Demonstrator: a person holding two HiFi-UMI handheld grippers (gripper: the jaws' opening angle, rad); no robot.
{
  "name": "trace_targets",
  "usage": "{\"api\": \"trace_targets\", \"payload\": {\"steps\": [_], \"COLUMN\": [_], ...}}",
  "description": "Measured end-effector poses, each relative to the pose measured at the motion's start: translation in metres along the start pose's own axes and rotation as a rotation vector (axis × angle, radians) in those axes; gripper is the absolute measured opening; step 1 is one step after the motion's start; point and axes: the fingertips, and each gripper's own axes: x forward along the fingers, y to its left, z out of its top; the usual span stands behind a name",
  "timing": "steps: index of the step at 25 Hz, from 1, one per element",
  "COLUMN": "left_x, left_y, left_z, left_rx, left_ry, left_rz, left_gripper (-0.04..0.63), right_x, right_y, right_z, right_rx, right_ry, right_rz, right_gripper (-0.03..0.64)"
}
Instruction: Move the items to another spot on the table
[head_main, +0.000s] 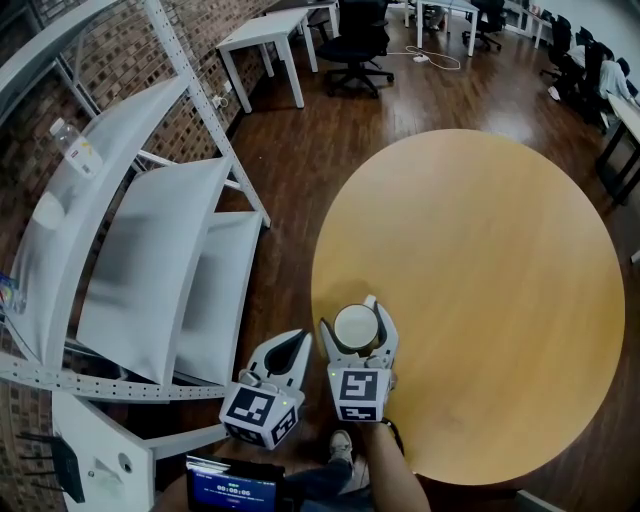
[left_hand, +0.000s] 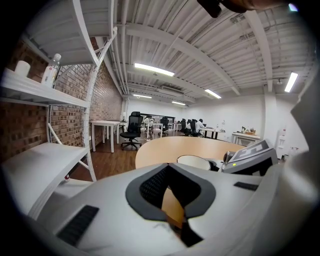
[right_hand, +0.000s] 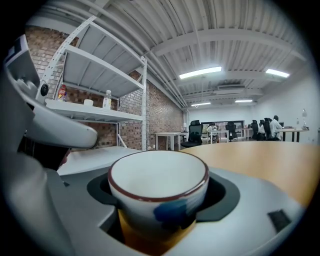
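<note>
We look down on a dark wooden floor (head_main: 300, 150), and over it the round wooden table (head_main: 500, 260) fills most of the right half of the head view. To the left of the table a white shelving rack (head_main: 150, 260) stands against a brick wall (head_main: 130, 70). Farther back across the room are a white desk (head_main: 265, 35) and a black office chair (head_main: 360, 45). Closer to us the two grippers sit side by side at the table's near left edge. The left gripper (head_main: 298, 340) hangs just off the rim, above the floor. Its fingers are brought together at the tips, and only the hollow between its black pads remains, with nothing in it. The right gripper (head_main: 358, 312) is over the tabletop, and a forearm (head_main: 385, 470) runs back from it toward us. Its fingers curve around the cup (head_main: 356, 327), with the black pads closed in against the cup's sides. The cup stands upright and empty, just inside the table's near left rim. It is white with a dark red lip and has a blue mark on the side that faces the right gripper view. Smallest of all, a clear bottle (head_main: 75, 148) rests on the rack's upper shelf, well apart from the table.
</note>
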Motion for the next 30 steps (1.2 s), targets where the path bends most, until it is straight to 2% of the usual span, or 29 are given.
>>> {"api": "trace_targets", "payload": {"steps": [15,30], "left_x": [-0.007,-0.030], "left_y": [-0.006,-0.034], "left_z": [0.008,0.057], "left_rx": [0.006,0.004], "left_ry": [-0.019,-0.125], "left_rz": [-0.002,0.010], "left_gripper": [0.005,0.005], "right_x": [-0.010,-0.065], "right_y": [0.002,0.001], "right_z": [0.011,0.090], "right_rx": [-0.017,-0.059], "right_ry": [-0.003,-0.071], "right_rz": [0.020,0.052], "right_gripper": [0.400,0.402]}}
